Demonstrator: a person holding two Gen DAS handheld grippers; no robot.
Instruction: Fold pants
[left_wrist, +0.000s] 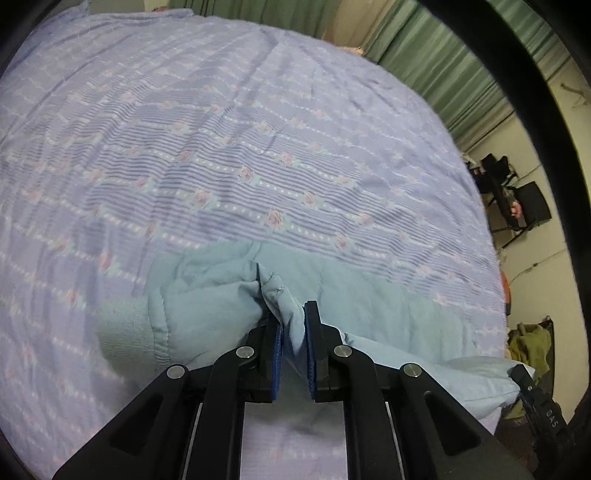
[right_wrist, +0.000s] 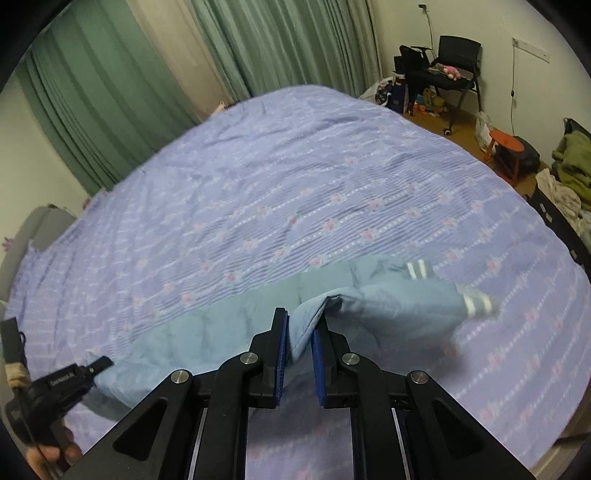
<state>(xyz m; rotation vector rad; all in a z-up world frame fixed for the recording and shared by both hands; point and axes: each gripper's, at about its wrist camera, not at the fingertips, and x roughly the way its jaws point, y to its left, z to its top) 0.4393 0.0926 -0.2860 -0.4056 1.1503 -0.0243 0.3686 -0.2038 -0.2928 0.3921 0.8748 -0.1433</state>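
Observation:
Light blue padded pants (left_wrist: 207, 295) lie across a bed with a lilac flowered cover (left_wrist: 221, 147). My left gripper (left_wrist: 293, 325) is shut on a pinched ridge of the pants fabric, lifting it off the cover. In the right wrist view the same pants (right_wrist: 388, 299) stretch sideways, and a leg end with white-striped cuffs (right_wrist: 476, 301) hangs at the right. My right gripper (right_wrist: 301, 332) is shut on a raised fold of the pants. The other gripper (right_wrist: 66, 384) shows at the lower left of that view, holding the far end of the fabric.
Green curtains (right_wrist: 110, 92) hang behind the bed. A black chair with clutter (right_wrist: 450, 66), an orange stool (right_wrist: 508, 146) and a pile of clothes (right_wrist: 572, 162) stand on the floor past the bed's right edge. The bed cover (right_wrist: 295, 184) stretches wide beyond the pants.

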